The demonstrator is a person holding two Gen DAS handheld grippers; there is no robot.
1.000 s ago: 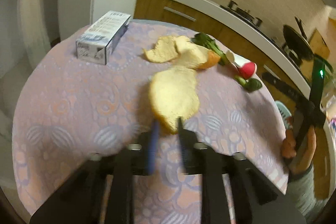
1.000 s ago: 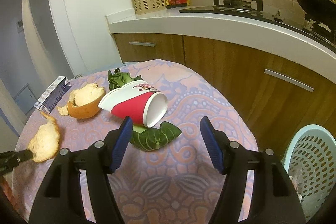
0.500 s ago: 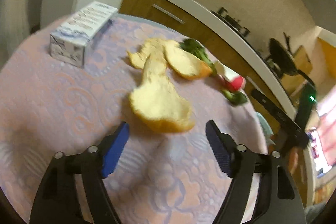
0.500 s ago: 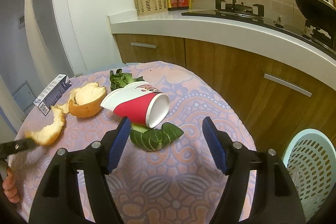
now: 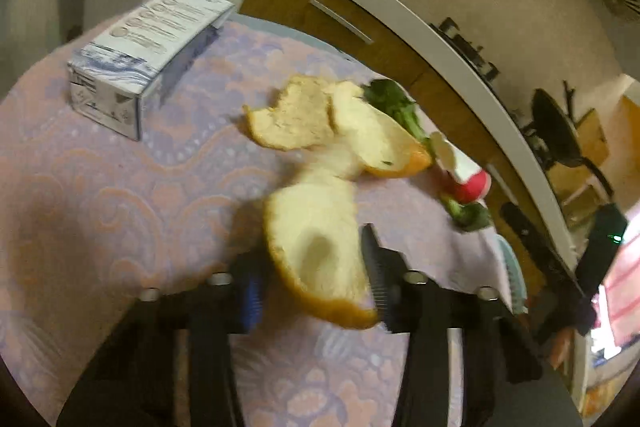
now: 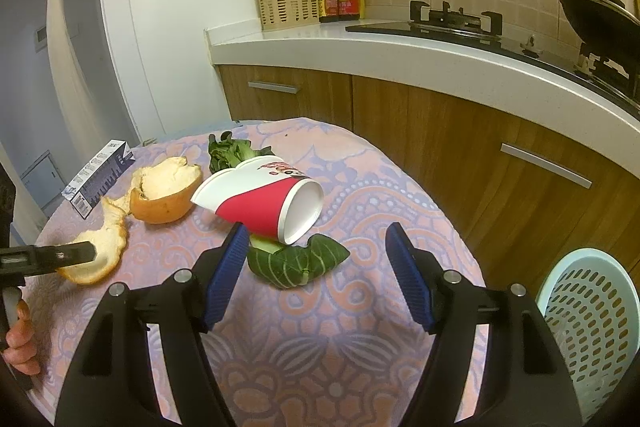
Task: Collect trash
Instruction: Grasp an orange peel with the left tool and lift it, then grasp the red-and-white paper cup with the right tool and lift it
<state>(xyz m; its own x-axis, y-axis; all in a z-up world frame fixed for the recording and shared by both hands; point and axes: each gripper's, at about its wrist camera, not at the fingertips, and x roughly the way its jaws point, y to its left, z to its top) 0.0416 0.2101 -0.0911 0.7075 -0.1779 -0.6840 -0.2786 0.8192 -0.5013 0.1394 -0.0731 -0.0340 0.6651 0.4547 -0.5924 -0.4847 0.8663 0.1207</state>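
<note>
My left gripper [image 5: 312, 287] is shut on a long curved orange peel [image 5: 320, 243] and holds it just above the tablecloth; it also shows in the right wrist view [image 6: 100, 251]. A second orange peel cup [image 6: 166, 189] lies behind it. A red and white paper cup [image 6: 264, 205] lies on its side over a green leaf [image 6: 296, 261]. More greens [image 6: 230, 153] lie behind the cup. My right gripper [image 6: 316, 267] is open, its fingers on either side of the leaf and just short of the cup.
A blue and white carton [image 6: 98, 175] lies at the table's far left. A pale blue perforated basket [image 6: 592, 323] stands on the floor right of the round table [image 6: 360, 367]. Wooden cabinets and a white counter [image 6: 400, 63] run behind.
My left gripper was shut at the peel's edge, opened wide around it, and has closed on it again, lifting its near end. The right gripper has hardly moved.
</note>
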